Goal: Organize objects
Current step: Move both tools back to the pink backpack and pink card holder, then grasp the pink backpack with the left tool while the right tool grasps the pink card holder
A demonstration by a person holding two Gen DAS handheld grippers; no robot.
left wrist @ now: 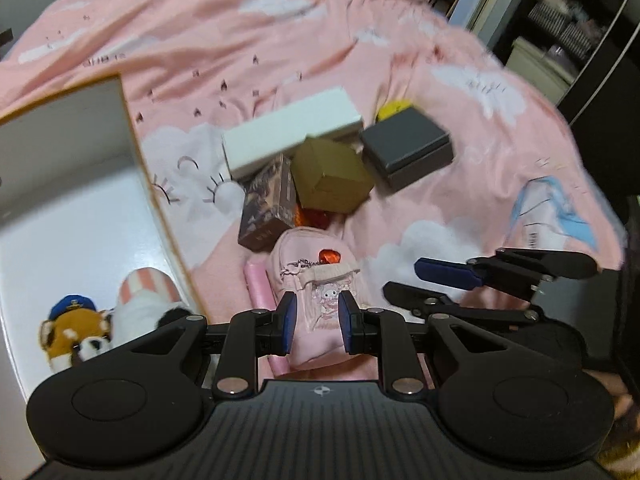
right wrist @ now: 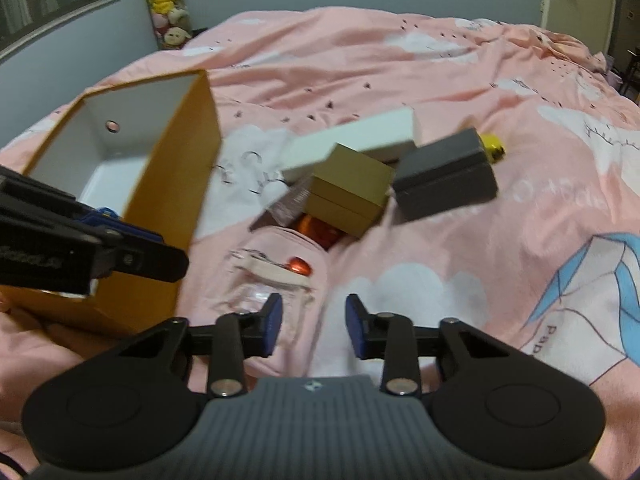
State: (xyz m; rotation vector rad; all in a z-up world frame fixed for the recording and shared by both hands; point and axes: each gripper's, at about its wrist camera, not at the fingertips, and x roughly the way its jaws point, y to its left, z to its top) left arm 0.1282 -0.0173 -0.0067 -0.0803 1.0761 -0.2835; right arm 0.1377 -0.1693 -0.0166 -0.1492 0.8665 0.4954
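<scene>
On the pink bed [right wrist: 400, 60], our right tool [right wrist: 314, 326] hangs unclenched, the pink pouch [right wrist: 280, 264] just ahead, lengthwise along its reach. Our left tool [left wrist: 314, 328], nearly clenched, grasps nothing, the pouch behind its tips; the open box [right wrist: 192, 152] lies leftward.

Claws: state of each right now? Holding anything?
Left claw: closed, holding nothing; the pink pouch lies beyond it, not gripped.
Right claw: open, gripping nothing.
</scene>
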